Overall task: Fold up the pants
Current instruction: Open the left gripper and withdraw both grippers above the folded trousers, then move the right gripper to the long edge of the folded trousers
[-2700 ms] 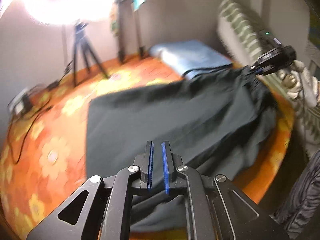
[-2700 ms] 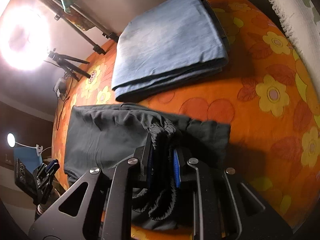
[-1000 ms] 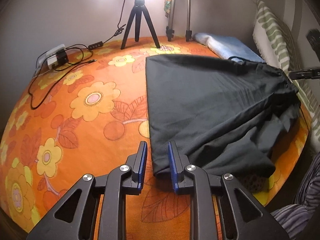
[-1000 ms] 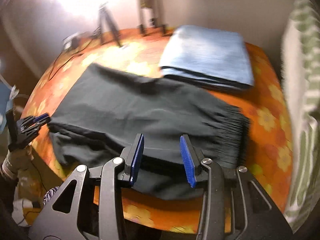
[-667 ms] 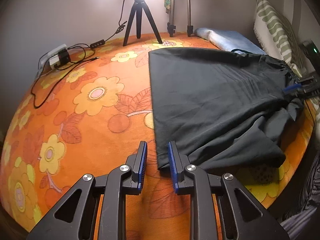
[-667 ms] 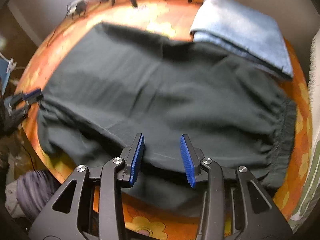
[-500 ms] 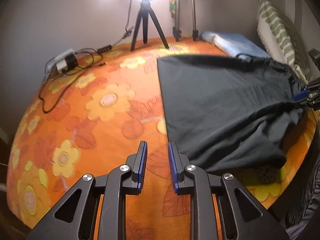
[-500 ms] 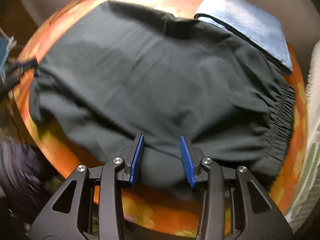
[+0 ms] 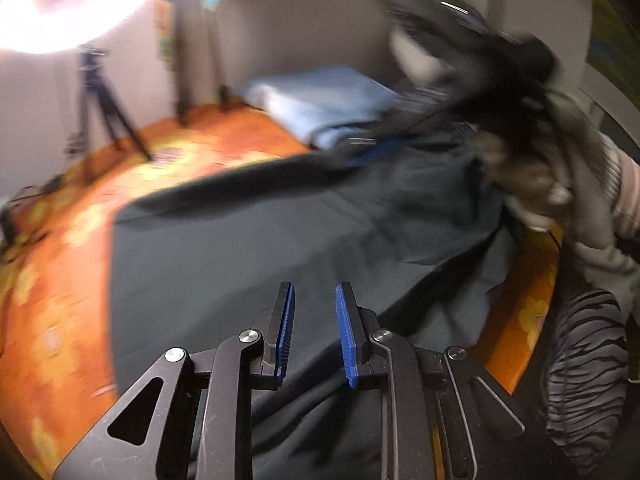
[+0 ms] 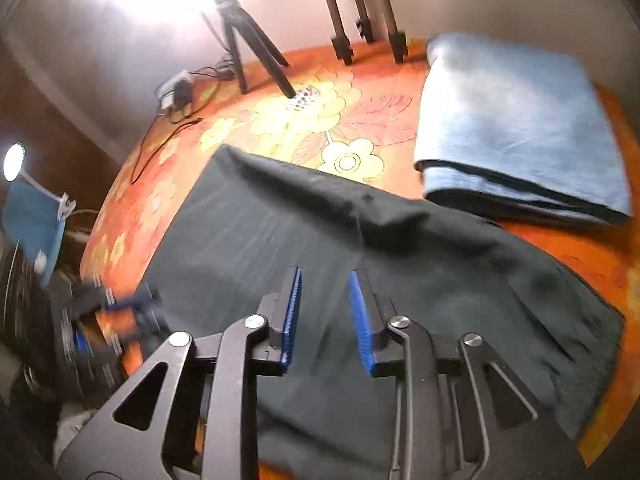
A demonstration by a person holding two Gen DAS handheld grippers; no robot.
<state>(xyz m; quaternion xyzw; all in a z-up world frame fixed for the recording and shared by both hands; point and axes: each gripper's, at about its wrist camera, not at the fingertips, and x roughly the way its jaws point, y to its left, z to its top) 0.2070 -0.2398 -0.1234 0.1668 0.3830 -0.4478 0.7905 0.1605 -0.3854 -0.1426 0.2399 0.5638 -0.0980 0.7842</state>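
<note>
Dark grey pants (image 9: 280,240) lie spread on the orange flowered cover, also seen in the right wrist view (image 10: 360,264). My left gripper (image 9: 314,312) is open and empty, over the near part of the pants. My right gripper (image 10: 325,300) is open and empty, above the pants' middle. In the left wrist view the right gripper and hand (image 9: 480,92) appear blurred at the far right over the pants. In the right wrist view the left gripper (image 10: 116,312) is a blur at the pants' left edge.
A folded light blue cloth (image 10: 520,128) lies beyond the pants, also in the left wrist view (image 9: 320,100). Tripod legs (image 10: 248,56), a bright ring light (image 9: 60,4) and cables with a power strip (image 10: 176,96) stand at the back. A striped-clothed knee (image 9: 584,372) is at right.
Both grippers let go of the pants and opened. In the last half second both swung quickly; the left view now faces across the pants toward the blurred right hand.
</note>
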